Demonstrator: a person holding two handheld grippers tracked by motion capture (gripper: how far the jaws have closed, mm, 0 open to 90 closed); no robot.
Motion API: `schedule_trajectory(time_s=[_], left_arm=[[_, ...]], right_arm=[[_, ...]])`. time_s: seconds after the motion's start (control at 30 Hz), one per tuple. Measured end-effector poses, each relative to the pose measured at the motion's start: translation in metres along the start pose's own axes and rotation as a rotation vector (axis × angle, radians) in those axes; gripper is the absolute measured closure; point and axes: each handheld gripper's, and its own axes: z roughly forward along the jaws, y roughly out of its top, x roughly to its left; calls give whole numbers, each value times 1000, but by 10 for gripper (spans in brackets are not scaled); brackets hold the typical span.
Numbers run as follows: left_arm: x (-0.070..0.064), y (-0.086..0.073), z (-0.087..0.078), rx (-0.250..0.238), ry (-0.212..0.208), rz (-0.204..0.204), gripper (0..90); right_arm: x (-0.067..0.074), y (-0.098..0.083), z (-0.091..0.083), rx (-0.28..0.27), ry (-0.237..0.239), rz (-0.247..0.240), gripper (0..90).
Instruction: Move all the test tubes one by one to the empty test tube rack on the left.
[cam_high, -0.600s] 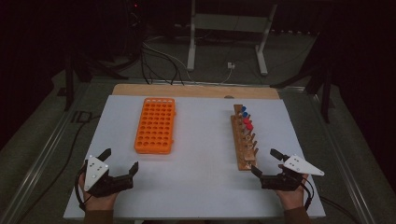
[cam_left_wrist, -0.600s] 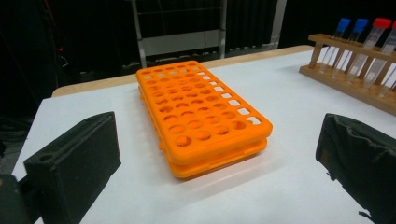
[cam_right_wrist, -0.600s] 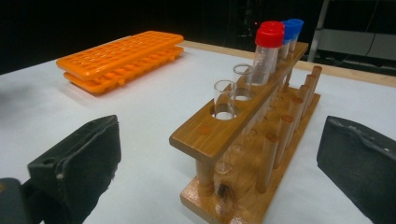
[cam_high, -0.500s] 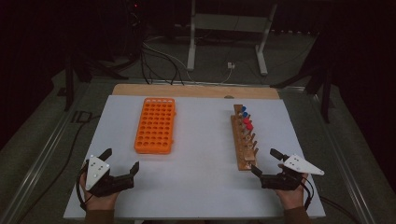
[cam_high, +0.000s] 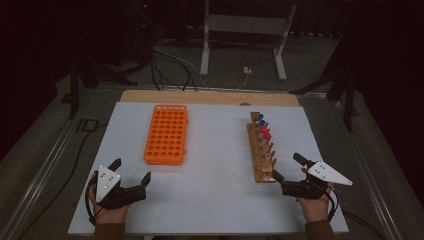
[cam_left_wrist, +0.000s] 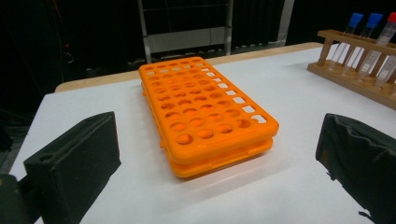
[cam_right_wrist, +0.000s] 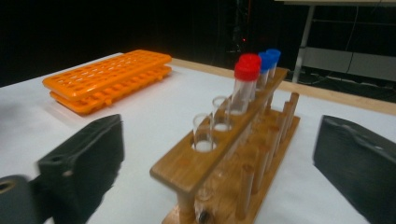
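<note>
An orange tube rack (cam_high: 166, 134) with several empty holes lies flat on the white table (cam_high: 215, 200), left of centre; it also fills the middle of the left gripper view (cam_left_wrist: 205, 116). A wooden rack (cam_high: 262, 147) stands on the right with two blue-capped tubes, two red-capped tubes (cam_right_wrist: 246, 81) and two uncapped tubes (cam_right_wrist: 203, 133). My left gripper (cam_high: 131, 172) rests near the front left edge, open and empty, pointing at the orange rack. My right gripper (cam_high: 288, 167) sits open and empty just off the wooden rack's near end (cam_right_wrist: 187, 172).
A wooden strip (cam_high: 210, 97) borders the table's far edge. Behind it stand a metal frame (cam_high: 245, 40) and cables on a dark floor. White tabletop stretches between the two racks and along the front.
</note>
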Motion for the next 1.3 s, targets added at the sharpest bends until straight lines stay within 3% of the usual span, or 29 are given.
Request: schedule_trajectory(time_s=[0.1, 0.13, 0.27, 0.33, 0.37, 0.4, 0.47, 0.5, 0.77, 0.83, 1.3], left_arm=[[-1, 0, 0, -5, 4, -1, 6], [-1, 0, 0, -4, 6, -5, 6], [0, 0, 2, 0, 8, -19, 6], [0, 0, 3, 4, 5, -16, 6], [-1, 0, 3, 6, 4, -14, 6], [-1, 0, 3, 8, 3, -11, 6], [-2, 0, 3, 10, 4, -5, 6], [-2, 0, 3, 9, 4, -4, 6], [-2, -1, 5, 18, 3, -8, 6], [-3, -2, 5, 22, 0, -4, 6], [-4, -2, 7, 31, -8, 8, 6]], right_arm=[[0, 6, 5, 25, 6, -9, 36], [0, 8, 9, 56, 12, -7, 65], [-1, 9, 18, 98, 4, -15, 219], [-3, 10, 21, 104, 10, -6, 250], [-3, 11, 27, 121, 0, 9, 368], [-3, 11, 27, 121, 0, 9, 368], [-3, 12, 35, 144, 3, -3, 473], [-3, 12, 35, 144, 3, -3, 473], [3, 10, 51, 205, 21, -71, 735], [4, 10, 53, 206, 14, -89, 754], [7, 11, 57, 216, -3, -93, 765]])
